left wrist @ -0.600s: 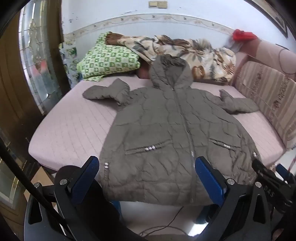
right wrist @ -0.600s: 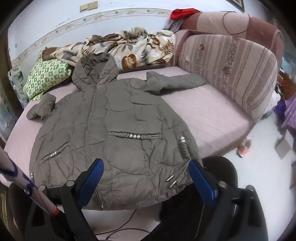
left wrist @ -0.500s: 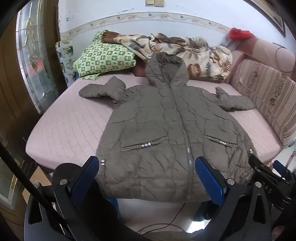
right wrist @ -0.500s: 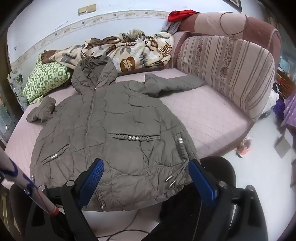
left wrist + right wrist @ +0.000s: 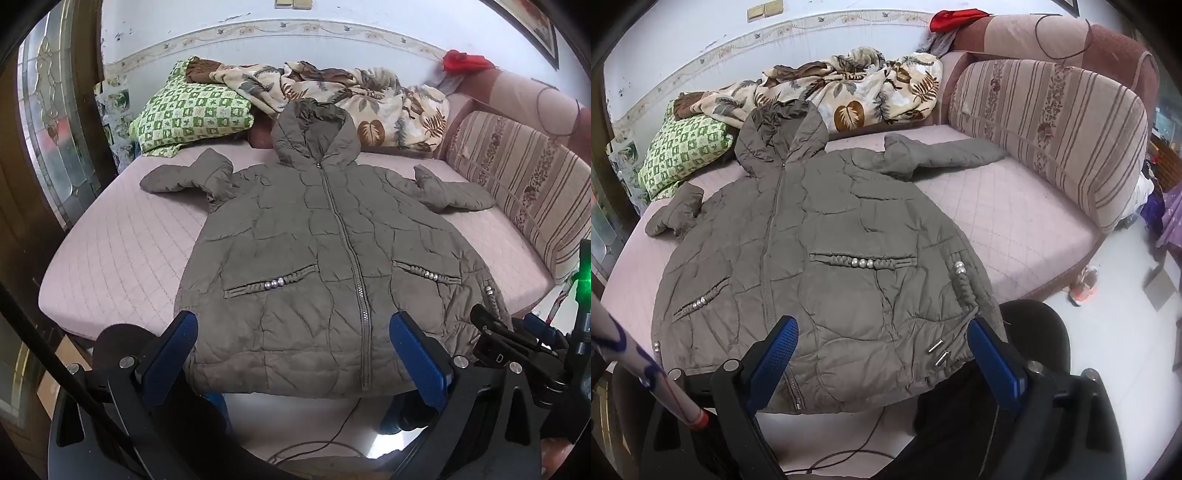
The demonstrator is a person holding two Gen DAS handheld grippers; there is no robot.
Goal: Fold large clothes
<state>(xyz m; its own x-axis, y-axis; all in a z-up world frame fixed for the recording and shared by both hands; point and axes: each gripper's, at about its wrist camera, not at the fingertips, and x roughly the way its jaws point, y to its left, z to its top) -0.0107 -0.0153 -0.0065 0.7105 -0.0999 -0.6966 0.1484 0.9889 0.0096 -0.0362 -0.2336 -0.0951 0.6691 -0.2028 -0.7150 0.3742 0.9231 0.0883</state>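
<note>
Both tools (image 5: pixel 293 345) (image 5: pixel 882 349) agape above hem of flat quilted jacket (image 5: pixel 325 254).

The bed (image 5: pixel 122 243) lies bare on both sides of the jacket (image 5: pixel 317 258), wider toward the door side. Behind the hood, a leaf-print blanket (image 5: pixel 354 92) and green checked pillow (image 5: pixel 192 114) block the far edge. A striped backrest cushion (image 5: pixel 1052 133) walls the right side, just beyond the outstretched sleeve (image 5: pixel 945 155).
</note>
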